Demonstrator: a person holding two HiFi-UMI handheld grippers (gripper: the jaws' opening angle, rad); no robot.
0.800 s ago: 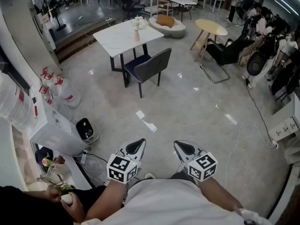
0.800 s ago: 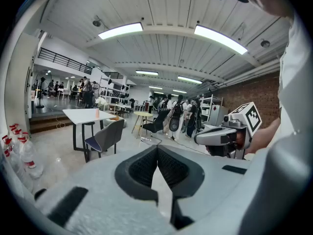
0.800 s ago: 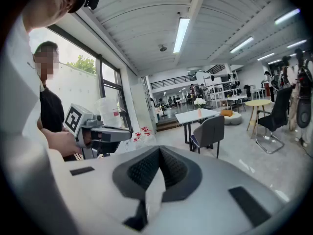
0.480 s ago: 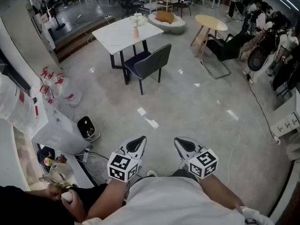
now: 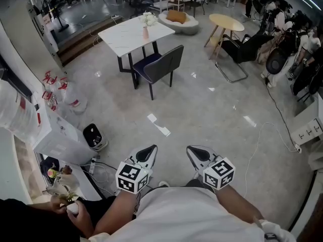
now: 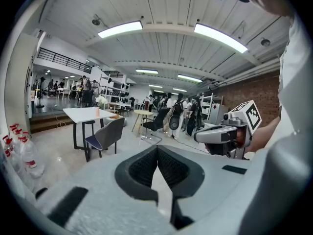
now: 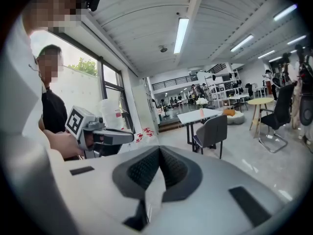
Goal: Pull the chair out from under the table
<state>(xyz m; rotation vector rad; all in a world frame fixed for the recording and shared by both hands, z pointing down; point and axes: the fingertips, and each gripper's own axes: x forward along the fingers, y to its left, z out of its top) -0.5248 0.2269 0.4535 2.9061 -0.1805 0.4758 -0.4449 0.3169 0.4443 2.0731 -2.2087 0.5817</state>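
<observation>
The left hand-held gripper (image 5: 146, 156) and the right hand-held gripper (image 5: 196, 155) are held side by side near the person's waist, each with jaws closed together on nothing. Well ahead, across the glossy grey floor (image 5: 202, 115), the dark padded chair (image 5: 160, 68) is seen with its seat partly under the white rectangular desk (image 5: 126, 37), placed as in the earlier frames. A slim pink vase (image 5: 146, 33) of white flowers (image 5: 148, 19) is carried on the desk

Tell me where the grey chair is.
In the head view, the dark grey upholstered chair stands upper centre, tucked against the white rectangular table, left of the round yellow table.
</observation>
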